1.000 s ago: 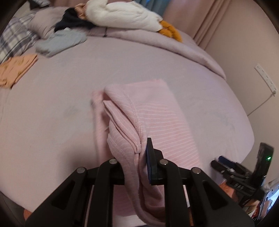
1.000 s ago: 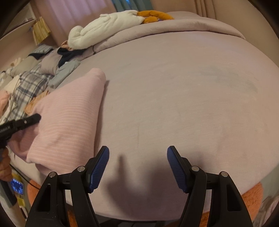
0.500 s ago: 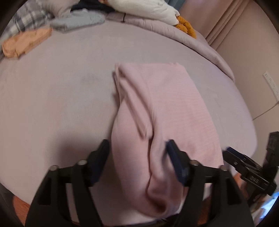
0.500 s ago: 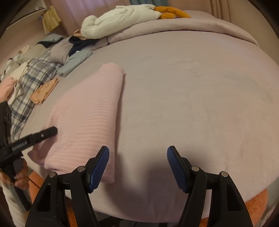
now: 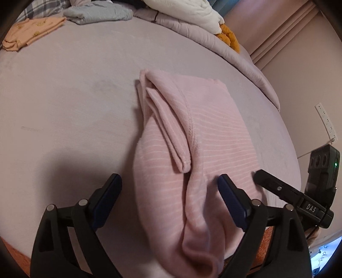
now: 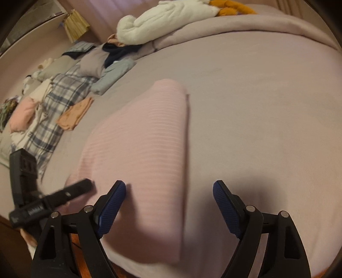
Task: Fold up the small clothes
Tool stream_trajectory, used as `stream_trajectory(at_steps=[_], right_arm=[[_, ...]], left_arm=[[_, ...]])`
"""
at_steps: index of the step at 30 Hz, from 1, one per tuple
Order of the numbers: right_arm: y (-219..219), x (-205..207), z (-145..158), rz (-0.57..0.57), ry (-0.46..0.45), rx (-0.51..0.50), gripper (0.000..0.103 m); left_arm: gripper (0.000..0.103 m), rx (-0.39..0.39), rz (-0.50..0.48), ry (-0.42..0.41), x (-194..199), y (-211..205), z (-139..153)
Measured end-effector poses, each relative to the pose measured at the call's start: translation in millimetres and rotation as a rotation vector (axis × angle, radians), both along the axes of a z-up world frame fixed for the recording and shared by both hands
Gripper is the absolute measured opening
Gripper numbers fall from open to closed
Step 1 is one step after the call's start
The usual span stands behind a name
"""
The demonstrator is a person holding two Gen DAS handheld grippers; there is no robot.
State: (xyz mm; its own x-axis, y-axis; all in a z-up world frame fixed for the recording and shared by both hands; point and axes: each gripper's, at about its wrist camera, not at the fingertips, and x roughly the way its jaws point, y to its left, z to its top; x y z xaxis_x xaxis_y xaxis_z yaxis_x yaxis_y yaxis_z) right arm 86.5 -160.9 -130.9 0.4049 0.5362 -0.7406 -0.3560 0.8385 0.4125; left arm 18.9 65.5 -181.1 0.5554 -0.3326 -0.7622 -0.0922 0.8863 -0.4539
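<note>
A pink striped garment [image 5: 209, 132] lies folded lengthwise on the mauve bed [image 5: 64, 96], its near end hanging over the front edge. My left gripper [image 5: 168, 179] straddles that near end, its jaws opening; the cloth lies loose between them and neither pad presses it. In the right wrist view the same garment [image 6: 149, 132] stretches away from me. My right gripper [image 6: 168, 186] hovers over its right edge, jaws opening, with the cloth under the left finger and bare bed under the right one. Each view shows the other gripper's black finger beside the garment.
Along the back of the bed lie a folded grey-blue garment [image 5: 98, 12], an orange one [image 5: 32, 30], a white plush bundle [image 5: 183, 10] and a plaid cloth [image 6: 57, 102]. A power strip [image 5: 327, 124] hangs on the wall at right. The bed's front edge is close below the grippers.
The left gripper has let go of the pink garment's fold and opened wide; the cloth has dropped flat. The right gripper has shifted left onto the garment's right edge and opened wider.
</note>
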Motion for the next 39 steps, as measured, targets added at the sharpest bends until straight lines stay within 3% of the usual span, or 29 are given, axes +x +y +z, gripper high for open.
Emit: stream_trajectory(at_steps=[3,6,7,8,9,11,13,22,27,36,39], right_arm=[[11.0,7.5,-7.4,0.037,0.031,0.036,0.083],[16.8,13.1,-13.0,0.05,0.039,0.071,0.082],[18.9,14.7,-13.8,0.053,0.036,0.08,0.073],[20.4,16.1,-15.4,0.057,0.042,0.089,0.061],[20.8,18.0,-16.5,0.053,0.049,0.091,0.058],[20.9,18.2,-13.6,0.052,0.045,0.103,0.04],[19.1,14.0,-2.2,0.063,0.01,0.11,0.034],[-4.7,22.4,56.4,0.058,-0.189,0.12,0.032],[-13.4,44.2,58.7,0.037,-0.234,0.07,0.032],[-29.1,77.9,27.1,-0.005,-0.161,0.026,0.032],[-30.1,79.6,21.6,-0.018,-0.126,0.005,0.033]], left_arm=[[0.089,-0.013,-0.018,0.001,5.7,-2.3,-2.6],[0.068,-0.06,-0.037,0.009,11.2,-4.8,-4.2],[0.054,-0.088,-0.052,0.013,12.8,-6.2,-6.0],[0.05,-0.105,-0.06,0.026,15.0,-8.6,-8.0],[0.048,-0.085,-0.048,0.031,16.1,-10.7,-8.1],[0.042,-0.057,-0.049,0.025,16.5,-15.7,-3.1],[0.04,-0.042,-0.037,0.009,15.5,-20.3,7.2],[0.039,0.001,-0.066,-0.158,29.9,-47.7,56.7],[0.04,0.026,-0.084,-0.18,62.3,-66.7,58.2],[0.043,0.051,-0.081,-0.096,103.4,-83.2,30.2],[0.053,0.112,-0.055,-0.092,101.4,-86.0,27.6]])
